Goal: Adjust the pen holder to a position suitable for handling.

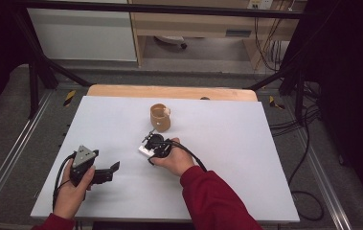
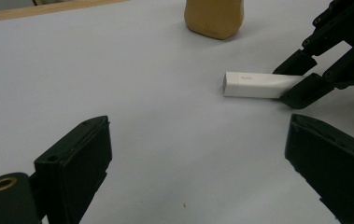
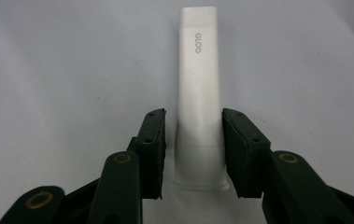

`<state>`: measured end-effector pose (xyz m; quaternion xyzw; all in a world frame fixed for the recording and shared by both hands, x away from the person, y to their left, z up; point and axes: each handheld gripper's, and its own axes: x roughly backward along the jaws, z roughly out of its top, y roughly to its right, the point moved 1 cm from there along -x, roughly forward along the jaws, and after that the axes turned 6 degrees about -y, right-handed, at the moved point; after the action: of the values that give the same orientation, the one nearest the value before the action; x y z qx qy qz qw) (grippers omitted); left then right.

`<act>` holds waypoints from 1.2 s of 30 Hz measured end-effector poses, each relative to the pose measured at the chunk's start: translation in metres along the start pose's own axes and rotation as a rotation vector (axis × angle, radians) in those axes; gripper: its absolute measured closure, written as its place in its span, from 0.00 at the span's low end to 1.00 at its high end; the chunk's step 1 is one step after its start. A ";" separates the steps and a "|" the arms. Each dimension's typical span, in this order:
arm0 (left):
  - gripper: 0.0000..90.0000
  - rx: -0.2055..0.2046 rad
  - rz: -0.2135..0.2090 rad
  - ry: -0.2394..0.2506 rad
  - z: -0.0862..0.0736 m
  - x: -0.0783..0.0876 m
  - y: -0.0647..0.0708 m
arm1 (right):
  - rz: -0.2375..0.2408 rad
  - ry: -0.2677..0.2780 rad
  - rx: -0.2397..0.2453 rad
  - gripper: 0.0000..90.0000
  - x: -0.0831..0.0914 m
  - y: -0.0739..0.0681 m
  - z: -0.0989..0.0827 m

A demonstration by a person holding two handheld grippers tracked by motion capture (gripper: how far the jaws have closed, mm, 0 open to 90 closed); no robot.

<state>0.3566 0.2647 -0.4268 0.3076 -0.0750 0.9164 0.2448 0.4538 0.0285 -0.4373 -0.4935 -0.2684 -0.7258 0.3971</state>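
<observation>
White tabletop (image 1: pixel 227 158), white glue tube (image 3: pixel 199 107) clenched between right tongs (image 3: pixel 194 154), left tongs (image 2: pixel 202 172) released, apart.

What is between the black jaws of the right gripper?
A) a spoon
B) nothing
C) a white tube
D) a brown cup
C: in the right gripper view, the white tube lies flat on the table with the right gripper closed on its lower end.
</observation>
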 end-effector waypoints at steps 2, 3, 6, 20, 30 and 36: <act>0.08 0.002 -0.004 -0.001 0.000 0.000 0.000 | -0.008 0.000 0.001 0.74 0.000 0.000 0.000; 0.08 0.002 -0.004 -0.001 0.000 0.000 0.000 | -0.003 0.002 0.001 0.74 0.000 0.001 0.000; 0.08 0.001 0.001 0.000 0.000 0.000 0.000 | -0.001 0.001 0.002 0.74 0.000 0.001 0.000; 0.08 0.017 0.008 0.023 0.001 0.002 -0.002 | 0.024 0.083 0.013 0.75 0.017 -0.002 -0.009; 0.08 0.021 0.011 0.039 0.003 0.003 0.000 | 0.030 0.149 -0.010 0.75 0.022 0.001 -0.034; 0.09 0.050 -0.014 0.053 0.005 0.004 0.000 | 0.021 0.237 -0.019 0.75 0.022 -0.003 -0.041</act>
<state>0.3560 0.2649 -0.4206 0.2899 -0.0435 0.9241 0.2452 0.4261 -0.0087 -0.4324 -0.4109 -0.2076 -0.7772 0.4290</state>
